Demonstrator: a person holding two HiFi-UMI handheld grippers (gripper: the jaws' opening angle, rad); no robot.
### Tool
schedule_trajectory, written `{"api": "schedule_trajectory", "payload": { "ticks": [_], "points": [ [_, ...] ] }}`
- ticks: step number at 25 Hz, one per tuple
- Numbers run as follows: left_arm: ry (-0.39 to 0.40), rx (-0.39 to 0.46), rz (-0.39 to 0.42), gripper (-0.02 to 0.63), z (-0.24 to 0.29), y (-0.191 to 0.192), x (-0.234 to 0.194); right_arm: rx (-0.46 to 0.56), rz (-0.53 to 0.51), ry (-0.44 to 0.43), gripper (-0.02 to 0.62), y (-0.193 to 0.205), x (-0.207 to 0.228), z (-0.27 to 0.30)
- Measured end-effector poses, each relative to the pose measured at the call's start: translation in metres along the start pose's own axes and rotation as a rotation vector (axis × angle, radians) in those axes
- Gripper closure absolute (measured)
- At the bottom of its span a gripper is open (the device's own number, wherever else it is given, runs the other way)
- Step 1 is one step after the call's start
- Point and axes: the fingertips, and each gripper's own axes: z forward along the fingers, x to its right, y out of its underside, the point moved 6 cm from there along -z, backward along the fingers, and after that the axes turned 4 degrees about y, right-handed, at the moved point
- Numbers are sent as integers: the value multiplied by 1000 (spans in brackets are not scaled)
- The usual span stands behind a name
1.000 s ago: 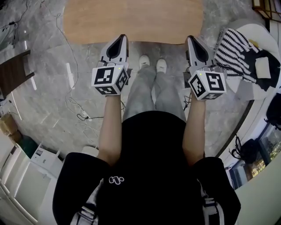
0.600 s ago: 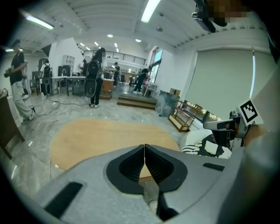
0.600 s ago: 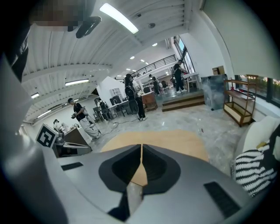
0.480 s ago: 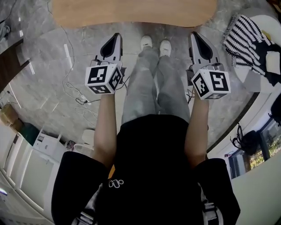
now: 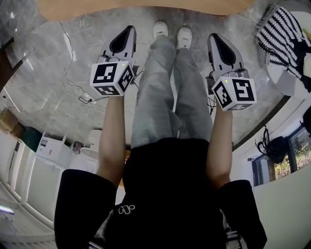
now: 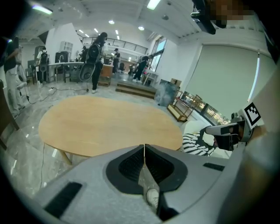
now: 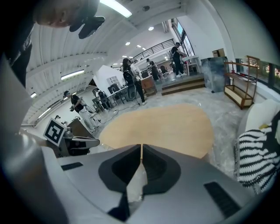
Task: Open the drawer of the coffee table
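The coffee table, an oval light-wood top (image 5: 146, 7), lies along the top edge of the head view; no drawer shows in any view. My left gripper (image 5: 129, 29) and right gripper (image 5: 212, 37) hang on either side of the person's legs, short of the table and touching nothing. Both are shut with nothing between the jaws. In the left gripper view the closed left gripper (image 6: 144, 147) points at the table top (image 6: 109, 124), with the right gripper (image 6: 227, 132) off to the side. The right gripper view shows the closed right gripper (image 7: 141, 147) before the table top (image 7: 162, 127).
A black-and-white striped cloth (image 5: 284, 34) lies on a white seat at the right. Cables (image 5: 80, 92) trail over the marble floor at the left, and white cabinets (image 5: 29, 170) stand at the lower left. The person's white shoes (image 5: 170, 30) are near the table edge. People stand at desks (image 6: 94, 57) far behind.
Both grippers have come down lower beside the legs, still shut. The table top has slid toward the upper edge of the head view.
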Motion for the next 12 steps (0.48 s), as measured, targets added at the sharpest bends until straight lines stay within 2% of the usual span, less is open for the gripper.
{"api": "schedule_trajectory", "payload": {
  "ticks": [8, 12],
  "points": [
    [-5, -17, -23, 595, 38, 47, -29, -76, -14, -1, 581, 51, 18, 24],
    [-6, -46, -15, 594, 53, 65, -48, -135, -67, -28, 580, 76, 23, 41]
  ]
}}
